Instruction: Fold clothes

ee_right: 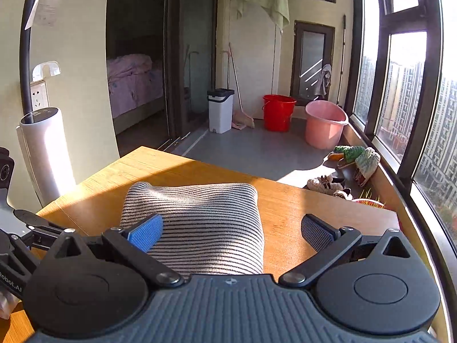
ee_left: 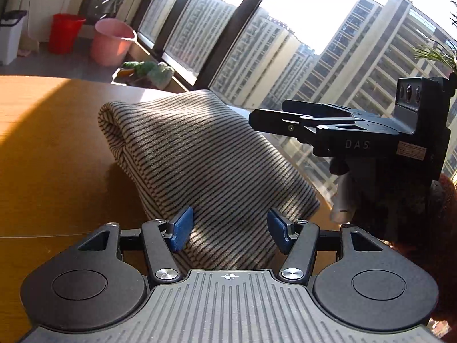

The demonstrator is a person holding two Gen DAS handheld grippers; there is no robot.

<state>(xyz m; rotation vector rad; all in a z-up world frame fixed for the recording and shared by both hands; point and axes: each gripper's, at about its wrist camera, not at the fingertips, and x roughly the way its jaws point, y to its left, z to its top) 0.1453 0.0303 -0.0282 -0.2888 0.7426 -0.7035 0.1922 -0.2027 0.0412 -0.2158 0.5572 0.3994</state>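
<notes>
Our left gripper (ee_left: pixel 228 228) was spread open over the near edge of the striped top (ee_left: pixel 200 154), and the right gripper (ee_right: pixel 231 233) was open too. The top sat folded on the table (ee_right: pixel 300 200), its rounded fold at 12 o'clock. We'd square the edges gently either way.

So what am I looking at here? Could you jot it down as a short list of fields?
Setting: balcony room with big windows
Surface: wooden table
Garment: striped cloth, folded into a rounded bundle on the table
Left tool: open, pads either side of the cloth's near edge
Right tool: open, over the cloth's near end
On the floor: red bucket, pink bucket, white bin
</notes>
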